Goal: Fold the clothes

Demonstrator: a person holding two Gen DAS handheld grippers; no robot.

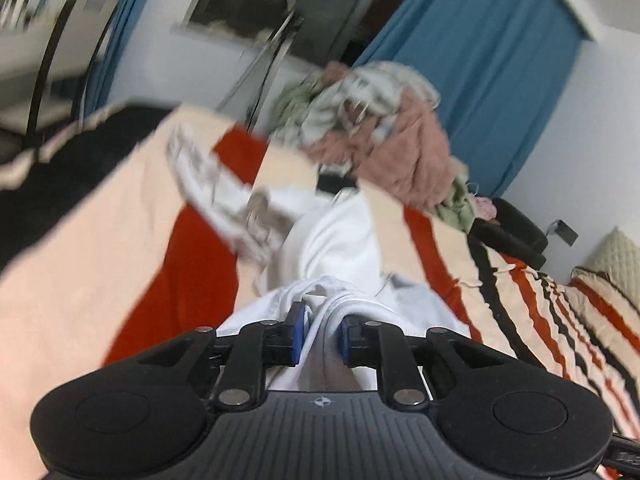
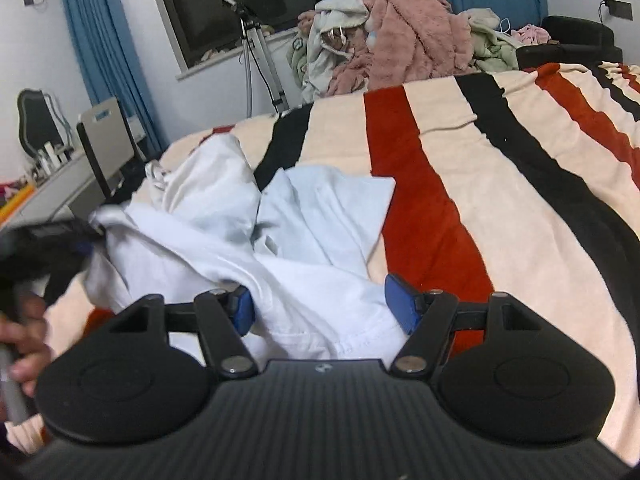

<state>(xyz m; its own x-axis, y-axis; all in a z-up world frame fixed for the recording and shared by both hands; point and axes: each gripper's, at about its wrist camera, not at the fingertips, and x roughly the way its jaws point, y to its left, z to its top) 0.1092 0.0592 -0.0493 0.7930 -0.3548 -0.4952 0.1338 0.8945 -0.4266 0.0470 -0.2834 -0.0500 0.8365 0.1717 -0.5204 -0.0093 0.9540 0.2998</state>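
White garment [image 2: 224, 232] lay crumpled on the striped blanket [image 2: 500, 168], its bunched edge pinched between the left gripper [image 1: 320, 326] fingers, while the right gripper [image 2: 326, 304] hovered over it, fingers spread apart.

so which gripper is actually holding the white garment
The left gripper: its jaws are pinched on the white garment. The right gripper hangs open over it.

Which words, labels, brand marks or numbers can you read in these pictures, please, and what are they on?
No readable text.
Left gripper: a small round emblem on its body, no letters.
Right gripper: the same emblem, no letters.
Grey panel by the desk: a small bluish label, too blurred to read.
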